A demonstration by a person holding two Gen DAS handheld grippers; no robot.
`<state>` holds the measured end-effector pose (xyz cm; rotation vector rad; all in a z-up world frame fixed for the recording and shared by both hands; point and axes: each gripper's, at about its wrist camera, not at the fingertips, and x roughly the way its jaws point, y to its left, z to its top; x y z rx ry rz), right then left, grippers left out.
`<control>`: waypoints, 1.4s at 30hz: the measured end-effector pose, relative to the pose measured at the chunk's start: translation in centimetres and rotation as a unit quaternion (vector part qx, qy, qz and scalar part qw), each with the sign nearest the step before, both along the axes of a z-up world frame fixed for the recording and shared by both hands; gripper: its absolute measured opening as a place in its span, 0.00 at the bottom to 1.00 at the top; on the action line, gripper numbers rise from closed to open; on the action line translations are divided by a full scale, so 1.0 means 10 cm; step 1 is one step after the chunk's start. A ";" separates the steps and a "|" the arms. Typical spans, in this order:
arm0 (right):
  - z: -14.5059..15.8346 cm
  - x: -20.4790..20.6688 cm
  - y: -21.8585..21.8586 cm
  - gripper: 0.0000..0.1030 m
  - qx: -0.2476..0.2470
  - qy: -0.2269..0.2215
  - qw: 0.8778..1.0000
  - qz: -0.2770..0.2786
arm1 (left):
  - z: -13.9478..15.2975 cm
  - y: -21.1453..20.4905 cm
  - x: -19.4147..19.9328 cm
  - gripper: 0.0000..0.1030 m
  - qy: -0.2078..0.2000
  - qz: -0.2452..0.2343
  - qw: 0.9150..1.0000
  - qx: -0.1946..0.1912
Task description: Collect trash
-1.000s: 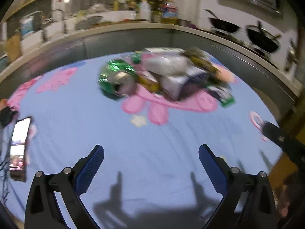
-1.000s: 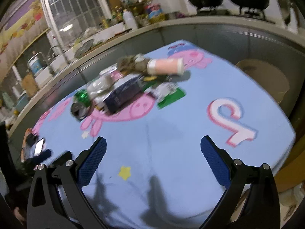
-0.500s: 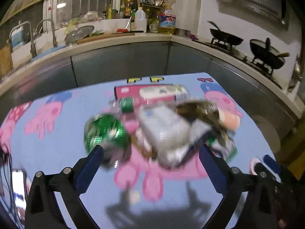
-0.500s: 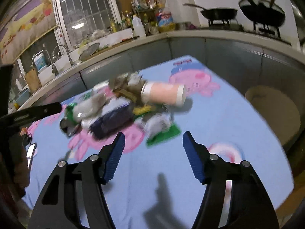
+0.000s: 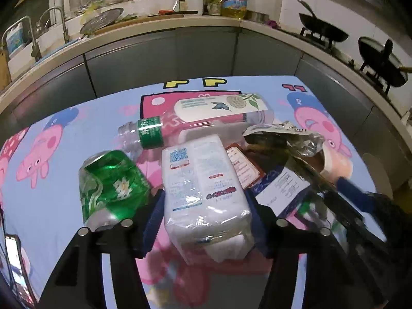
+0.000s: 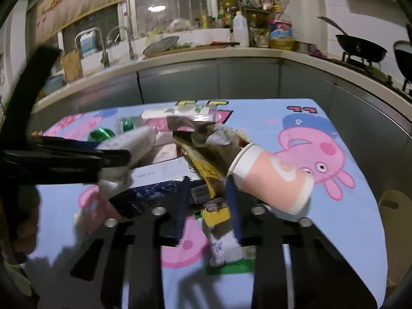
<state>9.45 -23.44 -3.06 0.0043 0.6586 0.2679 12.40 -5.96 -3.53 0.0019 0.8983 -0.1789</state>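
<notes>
A pile of trash lies on the blue cartoon tablecloth. My left gripper is shut on a white tissue pack. Left of it lies a crushed green can; behind lies a clear plastic bottle. My right gripper is shut on a yellow-and-brown snack wrapper. A pink paper cup lies just right of it, a dark blue carton just left. The left gripper with the tissue pack shows at the left of the right wrist view.
A phone lies at the table's left edge. A steel counter curves behind the table with a sink, bottles and woks. A round stool stands off the table's right side.
Both grippers moved forward into the pile and closed from wide open: the left onto the tissue pack, the right onto the snack wrapper.
</notes>
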 end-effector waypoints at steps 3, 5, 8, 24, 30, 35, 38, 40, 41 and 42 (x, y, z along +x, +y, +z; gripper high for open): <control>-0.02 -0.09 -0.01 0.02 0.020 -0.009 1.000 0.002 | 0.09 0.08 -0.24 0.58 -0.021 -0.001 1.000 -0.015; 0.04 -0.28 -0.04 0.01 0.038 -0.023 0.999 0.002 | 0.15 0.16 -0.43 0.58 -0.039 -0.006 0.999 -0.020; 0.18 -0.61 -0.11 0.01 0.083 -0.054 0.995 0.010 | 0.27 0.26 -0.78 0.58 -0.080 -0.024 0.996 -0.031; 0.07 -1.35 -1.77 0.01 0.294 -0.076 0.938 -0.169 | 0.49 -1.04 -0.87 0.58 -0.059 -0.248 0.962 -0.102; -0.01 -1.61 -2.64 0.01 0.230 -0.101 0.916 -0.314 | 0.47 -2.42 -0.63 0.58 -0.032 -0.363 0.925 -0.104; -0.30 -1.47 -3.11 0.01 0.204 -0.053 0.903 -0.374 | 0.20 -3.45 -0.31 0.62 0.029 -0.401 0.911 -0.093; -0.44 -1.38 -3.24 0.05 0.210 -0.032 0.900 -0.380 | 0.01 -3.74 -0.17 0.69 0.057 -0.394 0.914 -0.074; -0.51 -1.38 -3.27 0.13 0.219 -0.025 0.898 -0.380 | -0.07 -3.83 -0.14 0.75 0.065 -0.390 0.916 -0.061; -0.52 -1.39 -3.31 0.19 0.220 -0.025 0.897 -0.382 | -0.09 -3.85 -0.14 0.81 0.069 -0.388 0.917 -0.056; -0.52 -1.41 -3.31 0.40 0.220 -0.030 0.894 -0.389 | -0.11 -3.86 -0.14 0.85 0.070 -0.383 0.919 -0.053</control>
